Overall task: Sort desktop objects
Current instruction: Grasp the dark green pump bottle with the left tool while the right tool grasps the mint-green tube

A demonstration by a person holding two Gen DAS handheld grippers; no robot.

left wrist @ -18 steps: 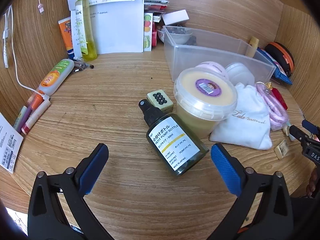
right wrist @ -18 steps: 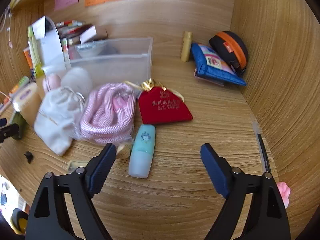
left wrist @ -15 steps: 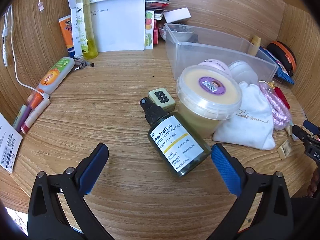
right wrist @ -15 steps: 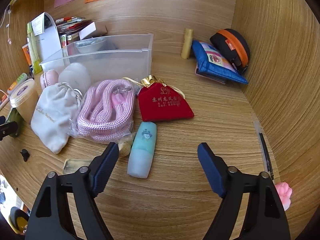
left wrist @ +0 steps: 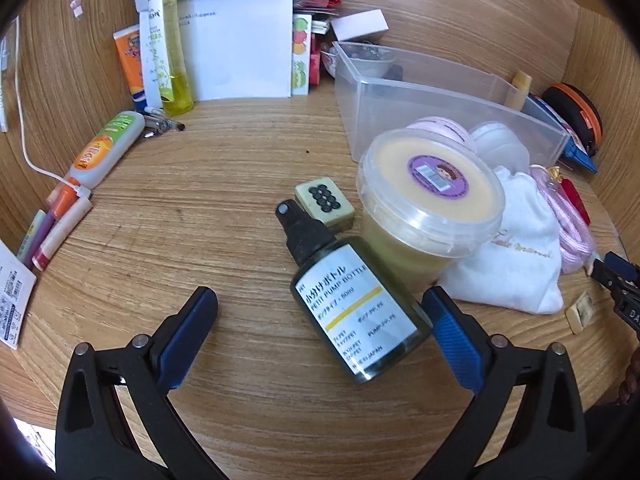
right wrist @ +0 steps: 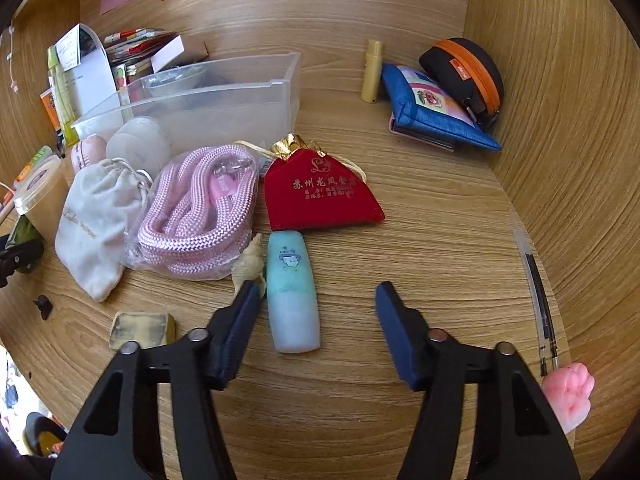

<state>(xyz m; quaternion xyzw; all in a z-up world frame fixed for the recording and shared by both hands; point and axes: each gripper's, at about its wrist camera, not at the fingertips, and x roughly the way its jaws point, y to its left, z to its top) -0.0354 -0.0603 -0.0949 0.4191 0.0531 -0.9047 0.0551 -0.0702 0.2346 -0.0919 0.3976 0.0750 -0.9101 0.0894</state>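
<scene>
In the left wrist view a dark green pump bottle (left wrist: 352,300) lies on the wooden desk, its base between the fingers of my open left gripper (left wrist: 320,312), nearer the right finger. A mahjong tile (left wrist: 324,202) and a lidded yellow tub (left wrist: 430,196) sit just beyond it. In the right wrist view my right gripper (right wrist: 318,300) is open around the lower end of a pale teal tube (right wrist: 292,292) lying on the desk, close to the left finger. A small shell (right wrist: 250,264) touches the left fingertip. A clear plastic bin (right wrist: 208,92) stands at the back.
A pink rope in a bag (right wrist: 200,208), a white pouch (right wrist: 96,220) and a red pouch (right wrist: 320,192) lie beyond the tube. A blue pouch (right wrist: 432,108), a black-orange case (right wrist: 468,72) and a pen (right wrist: 536,284) are at the right wall. Bottles, tubes (left wrist: 108,148) and papers line the left.
My left gripper has moved forward so the pump bottle lies between its fingers. My right gripper has moved forward and left over the teal tube, with its fingers narrowed.
</scene>
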